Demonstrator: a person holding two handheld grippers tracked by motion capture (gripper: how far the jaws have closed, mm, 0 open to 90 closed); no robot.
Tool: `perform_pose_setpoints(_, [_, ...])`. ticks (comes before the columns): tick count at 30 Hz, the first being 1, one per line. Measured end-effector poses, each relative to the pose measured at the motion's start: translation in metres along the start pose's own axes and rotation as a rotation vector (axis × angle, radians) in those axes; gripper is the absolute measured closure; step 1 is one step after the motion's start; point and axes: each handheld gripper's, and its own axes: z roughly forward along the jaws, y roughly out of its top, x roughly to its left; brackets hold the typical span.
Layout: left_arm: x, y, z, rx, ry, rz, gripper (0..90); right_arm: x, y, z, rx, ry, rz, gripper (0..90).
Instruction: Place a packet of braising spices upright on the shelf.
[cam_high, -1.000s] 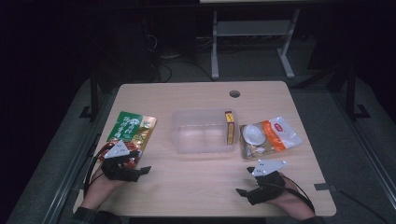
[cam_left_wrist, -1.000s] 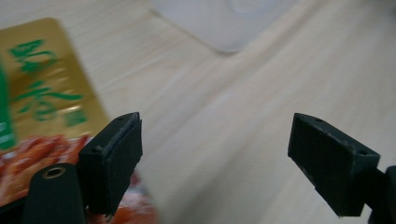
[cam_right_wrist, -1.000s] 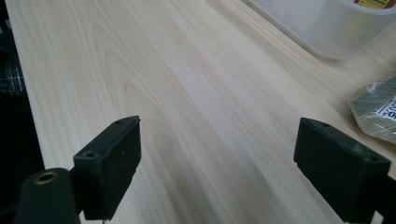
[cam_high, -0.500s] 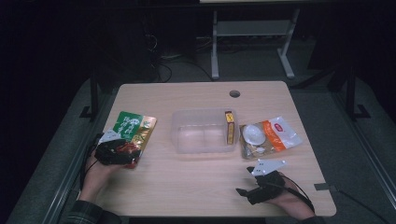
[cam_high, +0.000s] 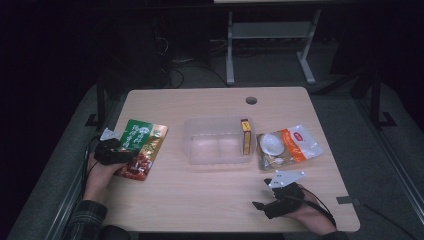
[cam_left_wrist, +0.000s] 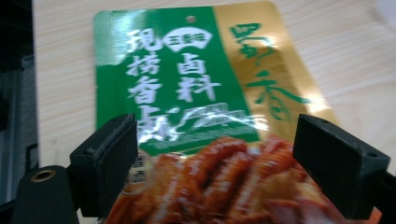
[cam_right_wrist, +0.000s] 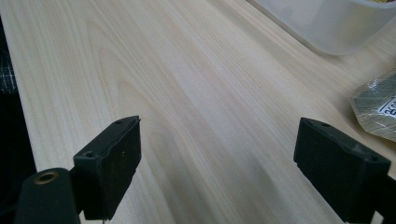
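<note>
A green and gold food pouch (cam_high: 142, 147) (cam_left_wrist: 196, 93) lies flat at the table's left side. My left gripper (cam_high: 125, 156) (cam_left_wrist: 215, 158) is open over the pouch's near end, its jaws standing either side of the pictured food. My right gripper (cam_high: 265, 200) (cam_right_wrist: 217, 168) rests open near the front right edge, with bare wood between its jaws. A clear plastic tub (cam_high: 219, 140) (cam_right_wrist: 327, 23) sits mid-table with a yellow packet (cam_high: 245, 136) standing inside against its right wall.
A clear bag with an orange label and a white round item (cam_high: 287, 147) (cam_right_wrist: 376, 105) lies right of the tub. A cable hole (cam_high: 251, 100) is near the far edge. The wooden table (cam_high: 200, 195) ends close to both hands.
My left gripper has turned and moved up over the near end of the green pouch. The right gripper has stayed in place.
</note>
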Motion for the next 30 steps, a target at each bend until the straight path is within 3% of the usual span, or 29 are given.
perform_pose_setpoints(7, [0.016, -0.003, 0.009, 0.002, 0.023, -0.049, 13.7, -0.001, 0.000, 0.000, 0.000, -0.002, 0.001, 14.6])
perform_pose_setpoints(11, [0.026, -0.005, 0.016, 0.044, 0.008, -0.082, 13.5, -0.001, 0.000, 0.000, -0.002, -0.001, 0.004, 14.5])
perform_pose_setpoints(18, [0.031, -0.009, 0.020, 0.042, -0.004, -0.131, 11.1, -0.001, -0.001, -0.001, -0.003, -0.006, 0.010, 14.6])
perform_pose_setpoints(26, [0.030, -0.008, 0.019, 0.055, 0.000, -0.101, 14.2, -0.001, -0.001, -0.001, -0.004, -0.004, 0.010, 14.6])
perform_pose_setpoints(30, [0.025, -0.005, 0.017, 0.080, 0.001, -0.063, 25.3, -0.001, -0.001, -0.001, -0.001, -0.006, 0.007, 14.5])
